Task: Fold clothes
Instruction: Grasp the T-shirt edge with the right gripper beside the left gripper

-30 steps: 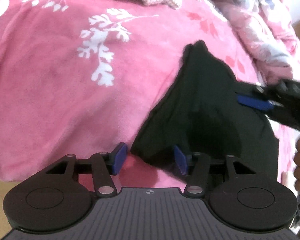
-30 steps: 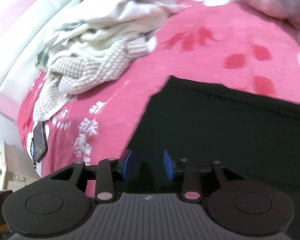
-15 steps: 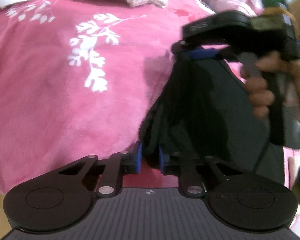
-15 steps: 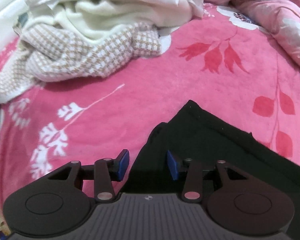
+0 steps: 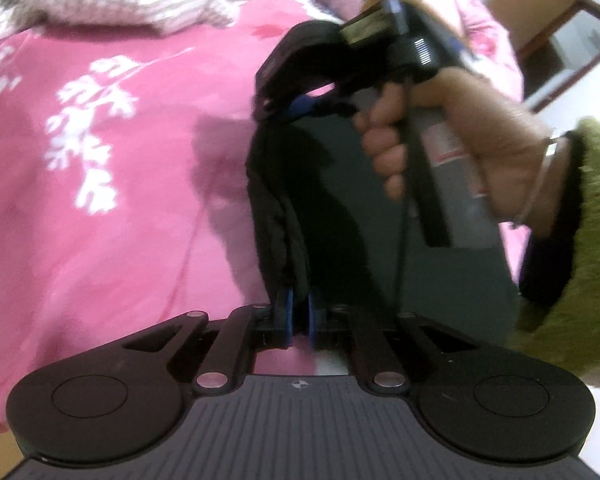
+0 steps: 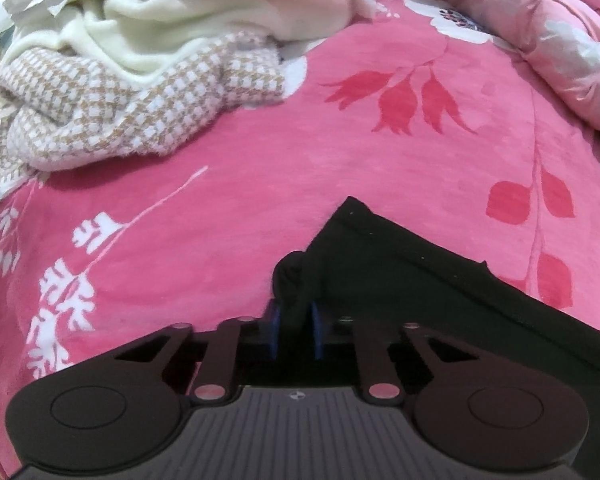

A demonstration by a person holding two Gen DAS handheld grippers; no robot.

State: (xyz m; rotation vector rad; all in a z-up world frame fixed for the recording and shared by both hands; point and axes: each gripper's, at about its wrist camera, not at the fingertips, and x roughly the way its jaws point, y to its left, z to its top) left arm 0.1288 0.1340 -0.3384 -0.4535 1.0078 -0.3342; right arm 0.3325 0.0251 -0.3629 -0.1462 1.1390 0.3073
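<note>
Left wrist view: saw a pink blanket (image 5: 100, 220) with white sprigs covering the bed almost edge to edge. Made out, from the right wrist view, a rumpled pink quilt (image 6: 560, 40) at the far right and a heap of loose laundry at the far left, with a brown-and-white checked cloth (image 6: 120, 120) beneath a cream garment (image 6: 160, 28). Found the black garment (image 5: 284, 200) lying on the blanket near the cameras, one corner pointing away and its left edge drawn up off the bed into a ridge between the two tools. Found the left tool (image 5: 298, 316) clenched on the near end of that ridge, blue pads pressed against the cloth. Found the right tool (image 6: 296, 332) farther along the same edge, jaws closing, with a bunched knob of black fabric pinched between its pads. Saw a hand (image 5: 460, 140) gripping that tool's handle, in a fuzzy green sleeve (image 5: 572, 240). Noted a thin bracelet (image 5: 540, 184) at the wrist.
</note>
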